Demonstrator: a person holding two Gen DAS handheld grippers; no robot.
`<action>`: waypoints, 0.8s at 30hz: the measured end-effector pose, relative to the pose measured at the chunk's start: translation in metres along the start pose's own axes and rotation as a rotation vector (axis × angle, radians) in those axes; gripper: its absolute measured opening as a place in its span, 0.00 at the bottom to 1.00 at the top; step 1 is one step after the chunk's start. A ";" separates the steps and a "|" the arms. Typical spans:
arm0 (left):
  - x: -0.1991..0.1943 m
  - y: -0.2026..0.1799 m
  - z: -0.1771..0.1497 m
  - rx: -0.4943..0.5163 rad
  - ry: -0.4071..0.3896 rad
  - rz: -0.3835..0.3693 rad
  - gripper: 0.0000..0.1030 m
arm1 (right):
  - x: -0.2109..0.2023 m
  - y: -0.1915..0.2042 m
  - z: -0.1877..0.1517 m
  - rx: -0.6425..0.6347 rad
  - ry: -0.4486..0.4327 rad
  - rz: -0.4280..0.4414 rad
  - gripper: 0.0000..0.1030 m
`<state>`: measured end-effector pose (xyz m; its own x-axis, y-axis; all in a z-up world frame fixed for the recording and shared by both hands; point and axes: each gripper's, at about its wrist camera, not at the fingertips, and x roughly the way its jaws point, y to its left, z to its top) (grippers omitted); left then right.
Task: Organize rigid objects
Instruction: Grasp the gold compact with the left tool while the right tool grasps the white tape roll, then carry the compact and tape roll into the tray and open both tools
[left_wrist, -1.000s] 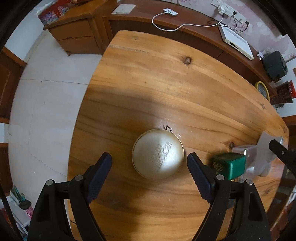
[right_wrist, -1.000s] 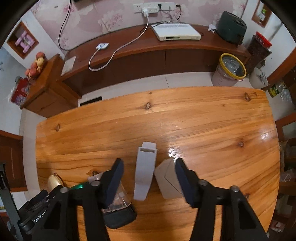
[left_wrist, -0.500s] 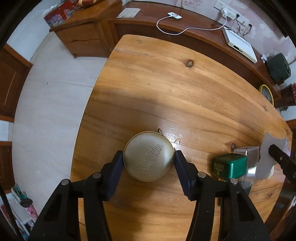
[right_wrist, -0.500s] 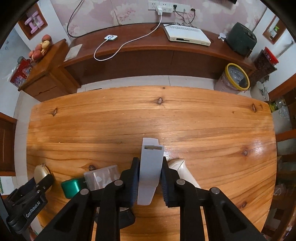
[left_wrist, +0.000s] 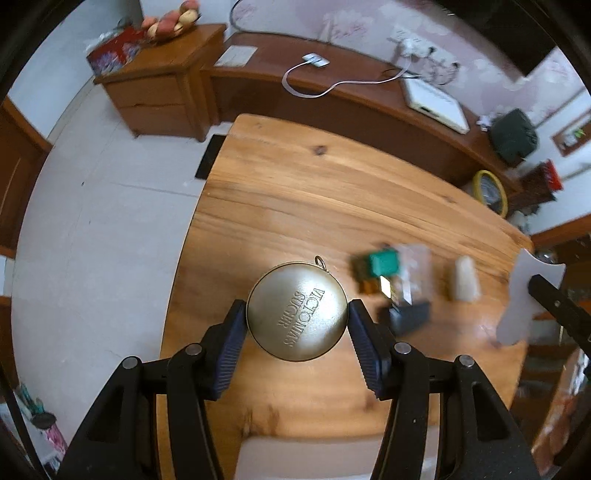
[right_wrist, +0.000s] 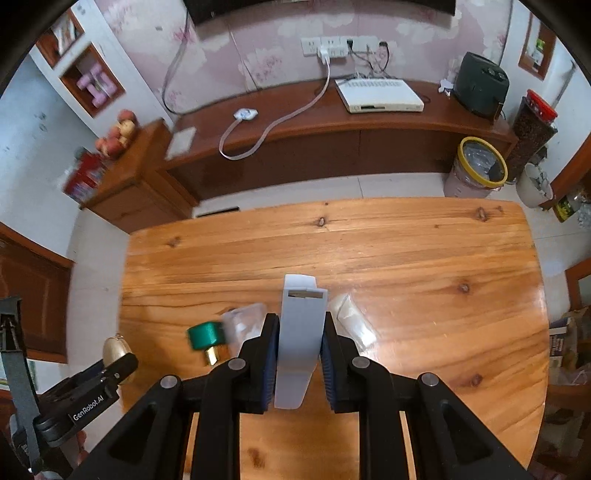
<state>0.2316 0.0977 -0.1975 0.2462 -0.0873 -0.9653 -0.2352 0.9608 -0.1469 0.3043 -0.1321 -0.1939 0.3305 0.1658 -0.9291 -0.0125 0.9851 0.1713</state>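
Observation:
My left gripper (left_wrist: 297, 325) is shut on a round gold tin (left_wrist: 297, 311) with embossed lettering and holds it above the wooden table (left_wrist: 295, 192). My right gripper (right_wrist: 298, 354) is shut on a flat grey-white box (right_wrist: 300, 332) and holds it above the table (right_wrist: 406, 258). That box also shows at the right edge of the left wrist view (left_wrist: 521, 295). The gold tin shows small at the left of the right wrist view (right_wrist: 115, 350).
On the table lie a green-capped clear bottle (right_wrist: 221, 332), also in the left wrist view (left_wrist: 388, 269), a dark object (left_wrist: 410, 317) and a whitish wrapped piece (right_wrist: 351, 321). A long low cabinet (right_wrist: 332, 140) and a bin (right_wrist: 476, 166) stand beyond.
Both grippers closed on their objects, the left on the gold tin and the right on the grey-white box. Both then rose away from the table.

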 end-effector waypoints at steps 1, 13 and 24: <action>-0.009 -0.001 -0.005 0.011 -0.006 -0.008 0.57 | -0.009 -0.001 -0.003 0.000 -0.011 0.012 0.21; -0.088 -0.040 -0.091 0.173 -0.087 -0.020 0.57 | -0.127 -0.022 -0.127 -0.015 -0.088 0.159 0.21; -0.086 -0.063 -0.160 0.268 -0.061 0.051 0.57 | -0.174 -0.016 -0.222 -0.168 -0.178 0.083 0.21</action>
<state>0.0753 0.0028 -0.1399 0.2988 -0.0284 -0.9539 0.0062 0.9996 -0.0278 0.0370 -0.1670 -0.1079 0.4825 0.2506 -0.8393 -0.1984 0.9646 0.1740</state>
